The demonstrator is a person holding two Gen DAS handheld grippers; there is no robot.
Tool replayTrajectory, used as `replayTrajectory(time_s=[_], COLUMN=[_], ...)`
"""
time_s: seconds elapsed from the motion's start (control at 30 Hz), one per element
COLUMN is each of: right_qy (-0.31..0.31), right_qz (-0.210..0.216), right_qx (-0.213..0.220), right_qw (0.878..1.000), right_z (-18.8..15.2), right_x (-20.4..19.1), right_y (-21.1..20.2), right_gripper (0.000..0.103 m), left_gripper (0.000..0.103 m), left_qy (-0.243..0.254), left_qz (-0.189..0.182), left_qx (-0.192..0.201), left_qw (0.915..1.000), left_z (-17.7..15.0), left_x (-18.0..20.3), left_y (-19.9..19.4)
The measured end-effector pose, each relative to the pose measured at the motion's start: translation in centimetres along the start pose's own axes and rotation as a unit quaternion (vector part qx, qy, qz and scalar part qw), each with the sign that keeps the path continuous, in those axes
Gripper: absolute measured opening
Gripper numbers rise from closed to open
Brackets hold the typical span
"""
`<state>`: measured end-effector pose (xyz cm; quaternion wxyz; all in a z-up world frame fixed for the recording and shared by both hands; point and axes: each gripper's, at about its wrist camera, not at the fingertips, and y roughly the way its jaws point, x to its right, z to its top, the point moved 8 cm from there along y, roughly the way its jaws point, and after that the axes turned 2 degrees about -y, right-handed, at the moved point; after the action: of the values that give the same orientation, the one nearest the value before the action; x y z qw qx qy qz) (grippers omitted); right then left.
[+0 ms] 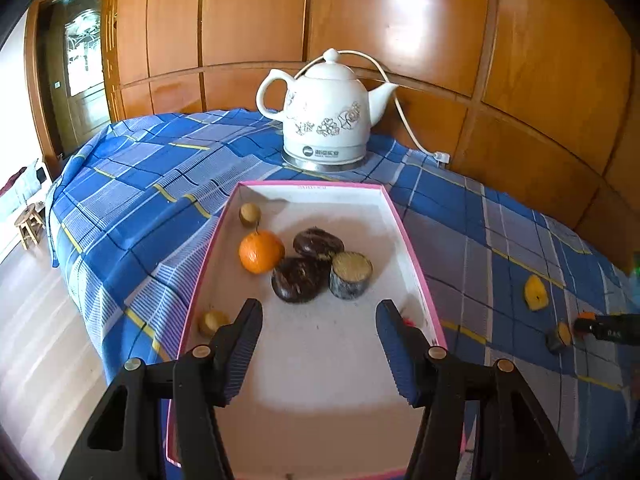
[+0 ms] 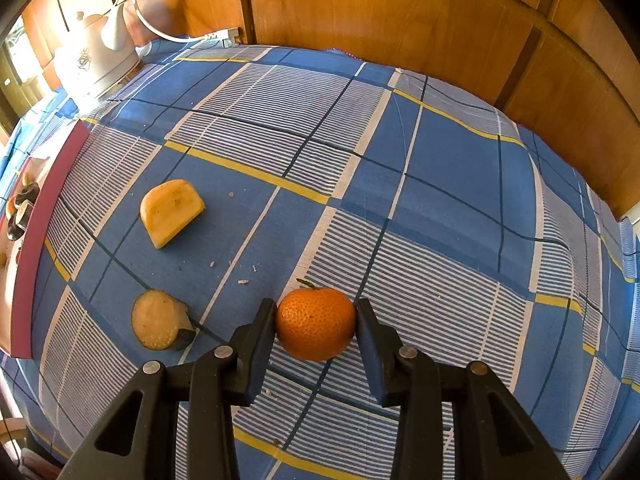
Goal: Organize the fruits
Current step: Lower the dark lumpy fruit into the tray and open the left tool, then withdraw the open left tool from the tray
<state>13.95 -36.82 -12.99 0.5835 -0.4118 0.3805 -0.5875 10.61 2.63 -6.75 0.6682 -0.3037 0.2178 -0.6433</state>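
A pink-rimmed white tray [image 1: 416,264] holds an orange [image 1: 261,251], two dark brown fruits [image 1: 298,279], a cut cylinder piece [image 1: 351,275] and small brown balls [image 1: 249,214]. My left gripper [image 1: 319,308] hovers open over the tray's near half with nothing between its fingers. On the checked cloth, my right gripper [image 2: 316,322] is shut on a second orange [image 2: 316,322], its pads pressed on both sides. A yellow wedge [image 2: 172,210] and a round cut slice with dark skin [image 2: 158,320] lie to the left of it. The right gripper [image 1: 600,330] also shows in the left wrist view.
A white ceramic kettle [image 1: 326,116] stands on its base behind the tray, and its cord runs to a plug by the wooden wall panels [image 1: 520,60]. The blue checked cloth [image 2: 440,160] drops off at the table's left edge. A stool [image 1: 28,226] stands on the floor there.
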Motion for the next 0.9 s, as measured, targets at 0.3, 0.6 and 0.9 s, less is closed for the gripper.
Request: replayTrajectory(time_s=[0.3,0.6,0.9], right_qy=[-0.001,-0.001,-0.008], right_qz=[-0.004,-0.008,-0.014], right_qx=[0.003,0.005,0.007], right_qw=[1.000,1.000,1.000], right_z=[0.0,0.0,0.0], right_x=[-0.1,0.0,-0.1], right_y=[-0.1,-0.2,-0.1], right_gripper=[0.040,0.040,0.040], left_gripper=[0.060,0.063,0.072], left_qy=[0.000,-0.008,-0.015], left_qz=[-0.004,-0.002,0.011], left_qx=[-0.007,-0.013,-0.014], left_qw=[1.0000,0.9999,0.9997], left_z=[-1.5,-2.3,-2.8], left_x=[-0.3,-1.2,-2.2], left_y=[-0.9,-1.2,-1.4])
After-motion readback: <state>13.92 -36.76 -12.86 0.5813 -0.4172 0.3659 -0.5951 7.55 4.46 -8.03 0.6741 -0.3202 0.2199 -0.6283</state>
